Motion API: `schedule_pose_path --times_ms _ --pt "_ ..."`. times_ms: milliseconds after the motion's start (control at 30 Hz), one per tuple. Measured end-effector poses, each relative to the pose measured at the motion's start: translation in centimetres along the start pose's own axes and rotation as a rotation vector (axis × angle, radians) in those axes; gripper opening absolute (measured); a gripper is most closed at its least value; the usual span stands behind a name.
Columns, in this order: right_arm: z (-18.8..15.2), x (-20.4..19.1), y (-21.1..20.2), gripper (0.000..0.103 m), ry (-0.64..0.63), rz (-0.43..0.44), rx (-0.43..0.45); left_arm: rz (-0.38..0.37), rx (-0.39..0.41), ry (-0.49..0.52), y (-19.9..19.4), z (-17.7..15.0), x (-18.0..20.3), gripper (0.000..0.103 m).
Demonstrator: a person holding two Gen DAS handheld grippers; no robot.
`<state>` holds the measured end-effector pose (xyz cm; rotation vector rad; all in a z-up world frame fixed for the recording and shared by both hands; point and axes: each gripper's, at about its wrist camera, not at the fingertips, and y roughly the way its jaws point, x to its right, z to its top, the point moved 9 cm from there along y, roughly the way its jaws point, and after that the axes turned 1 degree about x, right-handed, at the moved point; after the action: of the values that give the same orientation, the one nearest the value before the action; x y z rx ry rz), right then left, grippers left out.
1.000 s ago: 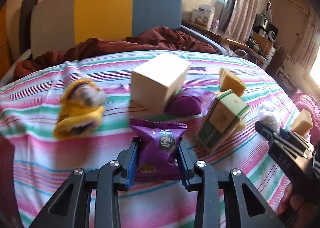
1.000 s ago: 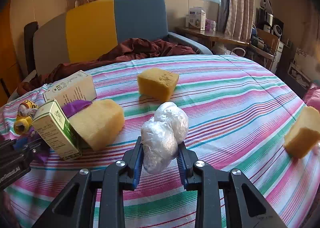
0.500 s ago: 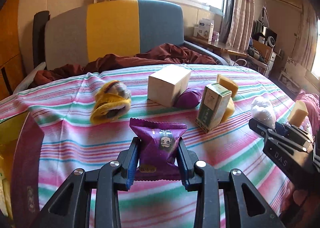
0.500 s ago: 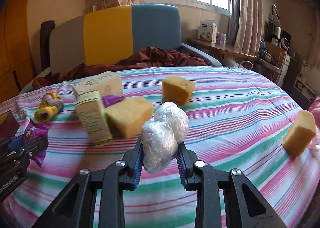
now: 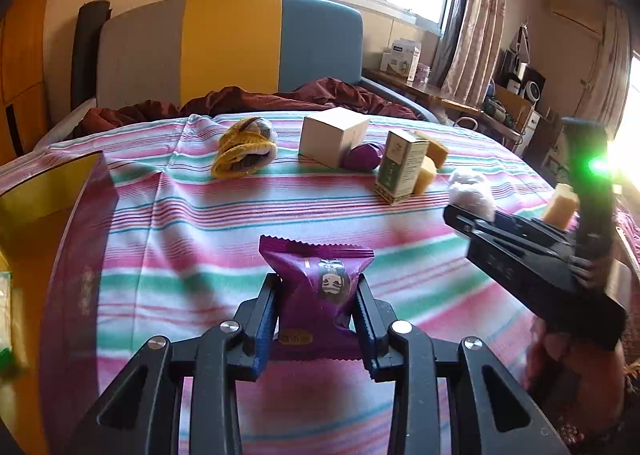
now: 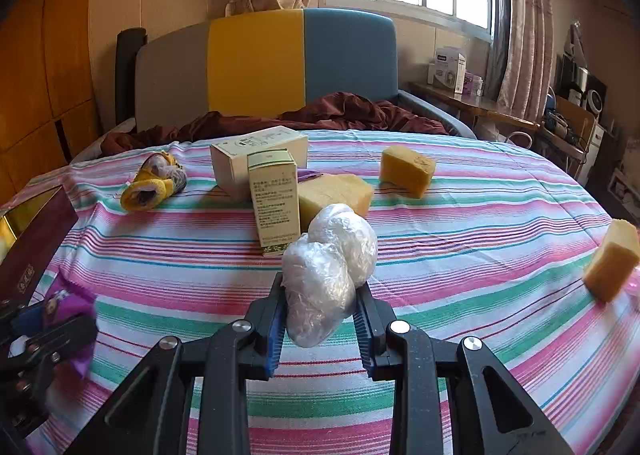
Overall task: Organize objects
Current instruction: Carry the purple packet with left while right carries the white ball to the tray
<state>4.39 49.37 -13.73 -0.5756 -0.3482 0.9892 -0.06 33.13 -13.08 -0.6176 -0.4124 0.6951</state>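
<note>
Both grippers have drawn back from the clutter at frame top, left gripper [image 5: 316, 309] clamping the purple foil snack packet [image 5: 320, 287], right gripper [image 6: 320, 309] clamping the crinkled clear plastic bundle [image 6: 330, 267], probably bound for the dark open box [image 5: 76, 239] at left.

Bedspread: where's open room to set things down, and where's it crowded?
Free: striped bedspread between green box and the far-right sponge; also the near strip ahead of both grippers. Crowded: around white box, yellow sock bundle, middle sponge.
</note>
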Motion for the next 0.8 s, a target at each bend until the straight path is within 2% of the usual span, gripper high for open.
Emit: schedule_pose_path --times_ms 133,300,533,800 --pt "-0.2 -0.5 -0.3 0.031 0.001 0.005 -0.008 -0.008 0.017 0.024 -2.2 0.0 -0.1 0.035" --pt "-0.8 -2.2 -0.8 0.031 -0.038 0.029 -0.022 -0.009 0.054 -0.003 -5.1 0.4 -1.7 0.035" --pt "0.0 -4.9 -2.8 0.031 -0.046 0.091 -0.011 0.044 0.07 -0.083 -8.5 0.4 -7.1 0.035" --pt "2.4 -10.3 -6.4 0.031 -0.07 0.203 0.048 0.121 0.026 -0.166 -10.9 -1.7 -13.7 0.035"
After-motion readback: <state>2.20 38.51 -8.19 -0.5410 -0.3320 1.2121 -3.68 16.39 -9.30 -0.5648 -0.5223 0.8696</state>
